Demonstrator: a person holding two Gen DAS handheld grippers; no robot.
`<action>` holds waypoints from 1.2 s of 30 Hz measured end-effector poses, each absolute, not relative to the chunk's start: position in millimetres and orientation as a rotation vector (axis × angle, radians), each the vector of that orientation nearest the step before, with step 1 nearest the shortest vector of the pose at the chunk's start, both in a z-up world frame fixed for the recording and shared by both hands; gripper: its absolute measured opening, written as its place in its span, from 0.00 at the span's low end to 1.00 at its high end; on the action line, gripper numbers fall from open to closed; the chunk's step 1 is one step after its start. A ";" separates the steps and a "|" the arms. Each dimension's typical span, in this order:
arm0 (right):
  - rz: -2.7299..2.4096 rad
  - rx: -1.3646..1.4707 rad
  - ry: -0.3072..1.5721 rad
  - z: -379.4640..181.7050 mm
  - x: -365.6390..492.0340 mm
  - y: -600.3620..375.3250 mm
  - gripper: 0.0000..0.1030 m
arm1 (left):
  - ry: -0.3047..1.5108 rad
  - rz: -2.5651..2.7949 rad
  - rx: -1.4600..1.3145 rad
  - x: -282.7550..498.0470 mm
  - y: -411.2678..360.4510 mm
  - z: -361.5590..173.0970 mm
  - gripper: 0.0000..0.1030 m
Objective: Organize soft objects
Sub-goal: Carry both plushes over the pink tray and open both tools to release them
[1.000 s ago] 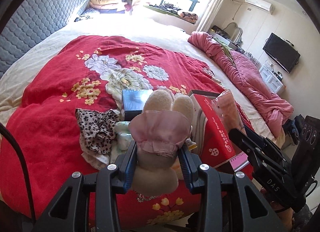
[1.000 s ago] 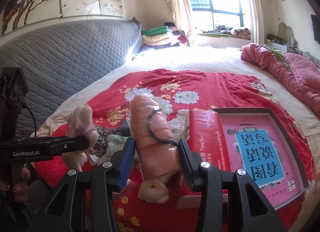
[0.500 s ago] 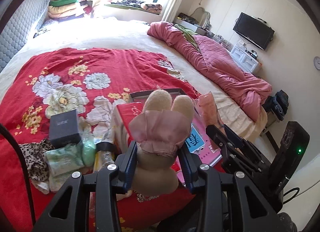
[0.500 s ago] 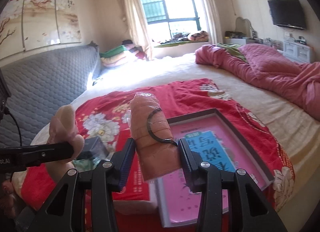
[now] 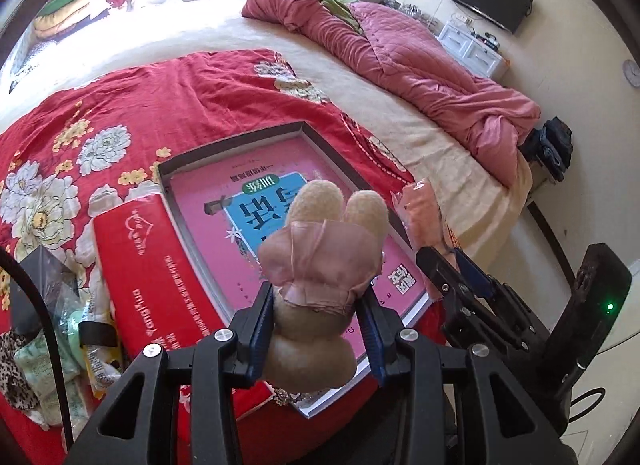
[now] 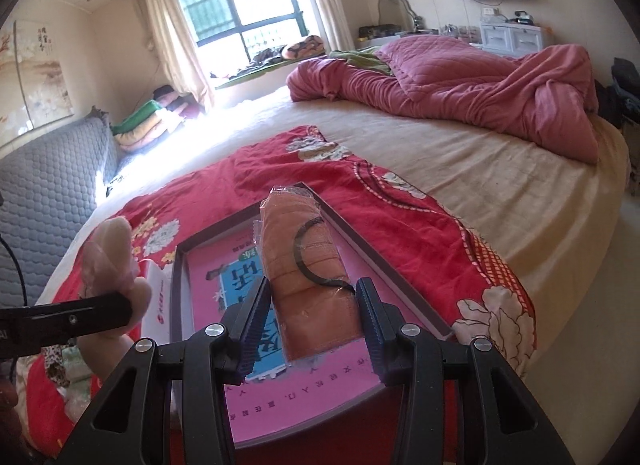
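Observation:
My left gripper (image 5: 316, 329) is shut on a beige plush toy in a pink dress (image 5: 320, 261) and holds it above the open box tray with a pink book (image 5: 208, 201). The toy also shows at the left of the right wrist view (image 6: 114, 265). My right gripper (image 6: 310, 321) is shut on a peach cloth roll in clear plastic wrap (image 6: 304, 265), with a black hair band around it, above the same tray (image 6: 400, 285). The roll also shows in the left wrist view (image 5: 420, 209).
A red box lid (image 5: 152, 277) lies left of the tray on the red floral blanket (image 5: 180, 97). Leopard cloth, green packets and a black box (image 5: 44, 277) lie at the far left. A pink quilt (image 6: 460, 93) is heaped on the far side of the bed.
Both grippers have swung right with their loads, from over the pile of small items to above the box tray with the pink book. Both grips are unchanged.

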State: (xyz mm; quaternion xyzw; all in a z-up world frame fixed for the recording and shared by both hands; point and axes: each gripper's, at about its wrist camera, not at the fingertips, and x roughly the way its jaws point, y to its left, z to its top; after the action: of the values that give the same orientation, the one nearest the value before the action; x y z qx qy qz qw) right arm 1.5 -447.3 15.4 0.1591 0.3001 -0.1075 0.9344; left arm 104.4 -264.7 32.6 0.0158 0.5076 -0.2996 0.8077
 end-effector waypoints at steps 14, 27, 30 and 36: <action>-0.217 0.336 0.733 -14.1 16.6 -465.1 0.44 | 1.233 -0.624 0.239 119.0 -311.7 -11.6 0.39; -0.193 0.292 0.888 -44.2 37.5 -460.5 0.45 | 1.358 -0.643 0.370 125.4 -332.3 -33.4 0.41; -0.210 0.288 0.894 -42.7 37.7 -463.1 0.46 | 1.399 -0.655 0.379 126.7 -336.0 -43.2 0.41; -0.233 0.256 0.898 -30.4 31.7 -466.5 0.51 | 1.421 -0.675 0.398 126.6 -339.6 -51.5 0.42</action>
State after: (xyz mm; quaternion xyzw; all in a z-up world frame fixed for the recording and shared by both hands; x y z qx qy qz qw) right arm 31.7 -466.5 -30.4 0.1233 0.4317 -0.1120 0.8865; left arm 126.6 -339.6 -51.5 0.1778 0.6349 -0.3019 0.6886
